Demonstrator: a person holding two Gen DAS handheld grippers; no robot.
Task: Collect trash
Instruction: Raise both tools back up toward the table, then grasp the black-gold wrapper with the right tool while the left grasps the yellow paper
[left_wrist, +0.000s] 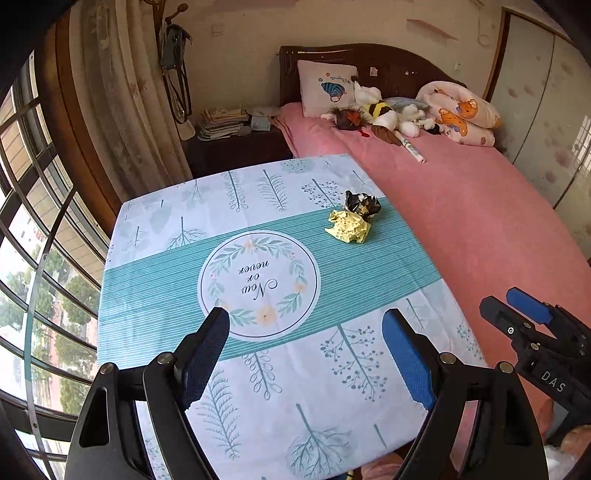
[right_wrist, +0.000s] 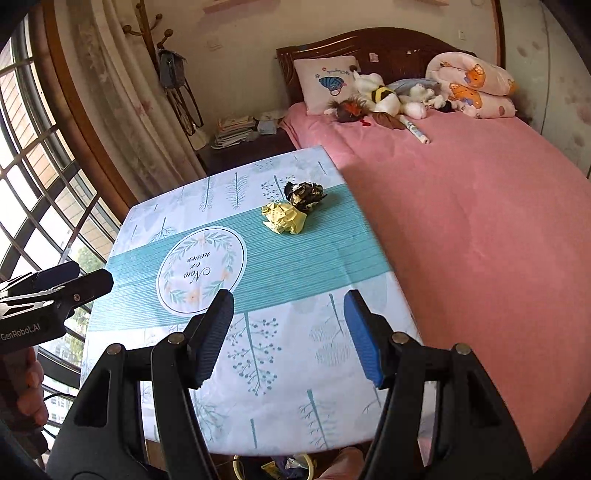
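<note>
Trash: crumpled yellow paper (left_wrist: 348, 226) and a dark crumpled wrapper (left_wrist: 362, 205), touching, on the teal band of the tablecloth (left_wrist: 155, 295) at the far right side, near the pink bed (left_wrist: 480, 221). Left gripper (left_wrist: 306, 354) jaws spread wide, empty, held above the near part of the table, angled down and forward over the round "Now or never" print (left_wrist: 258, 284). Right gripper (right_wrist: 288, 332) also wide, empty, level with it, over the table's near right part, aimed toward the trash. Both well short of the wads. Fingers (right_wrist: 31, 384) wrap the left handle at the right view's edge. Below the near table edge, some clutter, unclear.
</note>
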